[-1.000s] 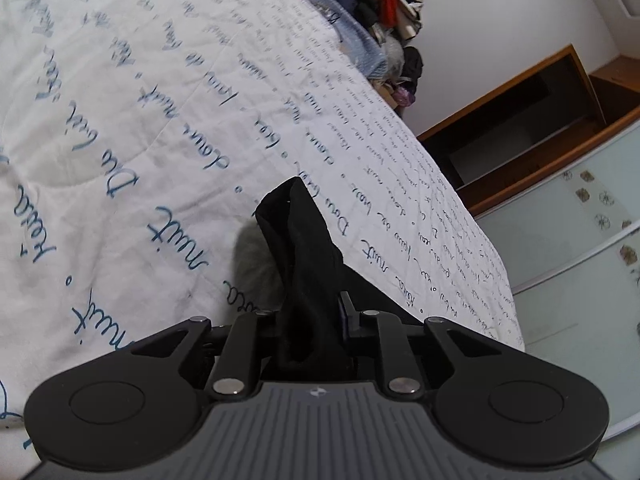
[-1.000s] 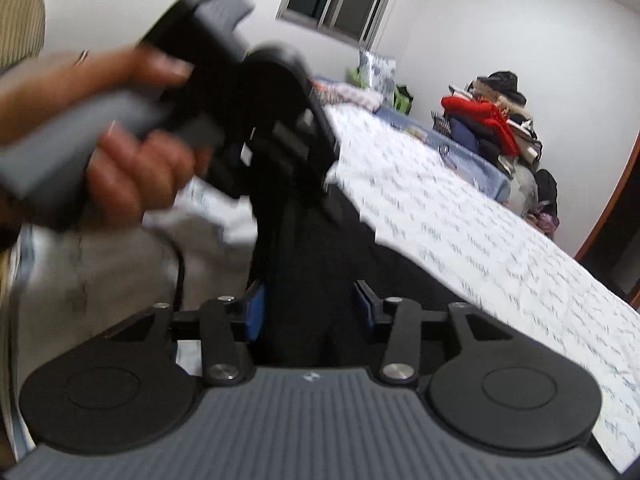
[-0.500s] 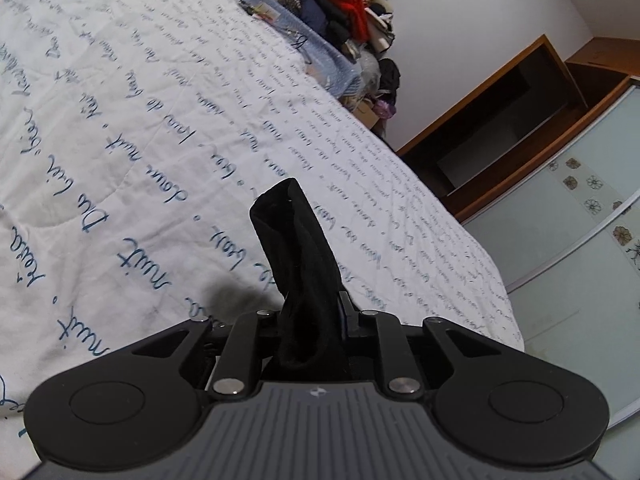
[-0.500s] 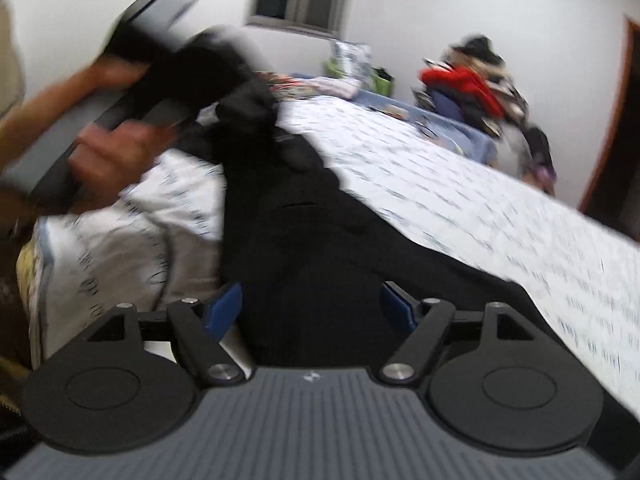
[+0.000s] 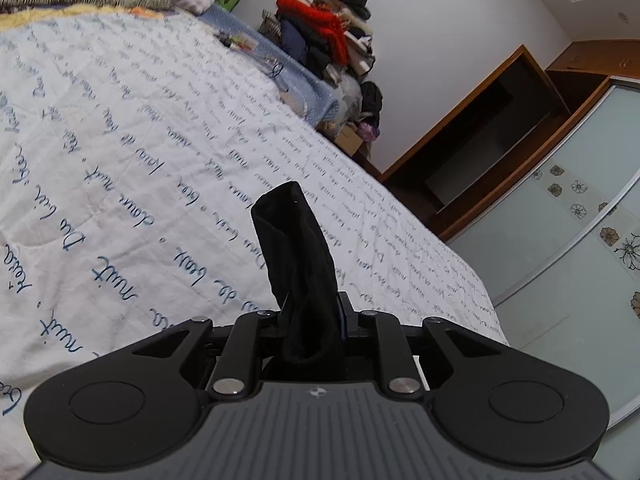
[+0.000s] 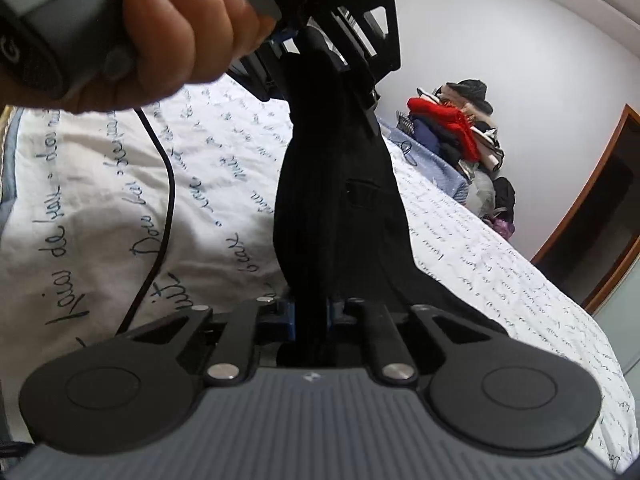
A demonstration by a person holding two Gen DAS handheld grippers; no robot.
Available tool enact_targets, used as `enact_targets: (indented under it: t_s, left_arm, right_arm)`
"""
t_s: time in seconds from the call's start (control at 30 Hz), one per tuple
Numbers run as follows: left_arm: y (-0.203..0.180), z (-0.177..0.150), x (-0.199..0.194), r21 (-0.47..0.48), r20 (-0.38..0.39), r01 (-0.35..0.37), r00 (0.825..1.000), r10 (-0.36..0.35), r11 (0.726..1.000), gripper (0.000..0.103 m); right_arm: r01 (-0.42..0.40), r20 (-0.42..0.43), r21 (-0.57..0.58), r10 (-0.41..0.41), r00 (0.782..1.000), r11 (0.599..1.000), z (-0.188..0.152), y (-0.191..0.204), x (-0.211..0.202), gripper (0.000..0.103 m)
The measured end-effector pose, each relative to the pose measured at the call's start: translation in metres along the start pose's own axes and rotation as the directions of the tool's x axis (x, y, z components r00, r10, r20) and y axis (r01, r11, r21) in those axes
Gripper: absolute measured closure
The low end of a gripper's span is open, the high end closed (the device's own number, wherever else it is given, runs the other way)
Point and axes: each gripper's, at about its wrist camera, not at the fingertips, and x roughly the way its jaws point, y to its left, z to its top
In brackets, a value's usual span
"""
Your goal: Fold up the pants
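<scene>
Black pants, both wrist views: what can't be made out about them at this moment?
- Left wrist view: only a bunched end of the black pants shows, sticking out of the left gripper; the gripper body hides the rest.
- Right wrist view: the right gripper body covers the lower pants, so legs and hems are unseen.
- Right wrist view: the hand and the top edge cut off the left gripper.

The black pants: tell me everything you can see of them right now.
The black pants are dark, soft woven fabric with a belt loop showing, so this looks like the waist end. They hang stretched between both grippers: the left gripper is shut on a bunched end that sticks out past its fingers, and the right gripper, whose jaws have just closed, pinches an edge. The lower part trails onto the white script-printed bedspread.
</scene>
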Motion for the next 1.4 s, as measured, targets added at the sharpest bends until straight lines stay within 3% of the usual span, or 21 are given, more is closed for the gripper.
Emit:
enact_targets:
  t_s: [0.27,0.5,0.67,0.87,1.13,1.27,1.33,1.37,1.4]
  left_arm:
    - [-0.056,-0.008,-0.015,0.092,0.063,0.04,0.997,-0.046,0.995,0.085]
    - [-0.114,-0.027,-0.012,0.203,0.049,0.112,0.991,-0.125,0.973,0.085]
    - [-0.161,-0.053,0.0,0.308,-0.012,0.182,0.982,-0.187,0.934,0.085]
    - [-0.216,-0.098,0.028,0.431,-0.135,0.267,0.963,-0.231,0.862,0.085]
    - [-0.266,-0.177,0.083,0.525,-0.35,0.384,0.911,-0.219,0.759,0.086]
    - [-0.284,-0.223,0.118,0.562,-0.532,0.491,0.831,-0.164,0.666,0.084]
    - [-0.286,-0.236,0.128,0.565,-0.569,0.499,0.812,-0.128,0.657,0.083]
    - [-0.283,-0.237,0.127,0.559,-0.571,0.504,0.81,-0.135,0.658,0.083]
    - [-0.28,-0.235,0.125,0.553,-0.569,0.512,0.808,-0.151,0.657,0.083]
  right_arm:
    - [-0.034,0.085,0.175,0.019,0.996,0.984,-0.005,-0.043,-0.028,0.092]
    - [-0.019,0.13,0.305,-0.021,0.991,0.952,-0.025,-0.079,-0.063,0.092]
    - [0.024,0.13,0.365,-0.076,0.989,0.931,-0.046,-0.098,-0.085,0.092]
    - [0.066,0.103,0.466,-0.128,0.986,0.882,-0.079,-0.123,-0.106,0.092]
    - [0.086,0.041,0.625,-0.143,0.989,0.776,-0.136,-0.143,-0.126,0.092]
    - [0.063,0.027,0.723,-0.119,0.993,0.688,-0.161,-0.157,-0.13,0.09]
    - [0.069,-0.007,0.758,-0.097,0.995,0.649,-0.172,-0.164,-0.128,0.081]
    - [0.084,-0.024,0.761,-0.1,0.995,0.643,-0.176,-0.165,-0.128,0.072]
    - [0.085,-0.032,0.765,-0.095,0.995,0.639,-0.18,-0.165,-0.129,0.071]
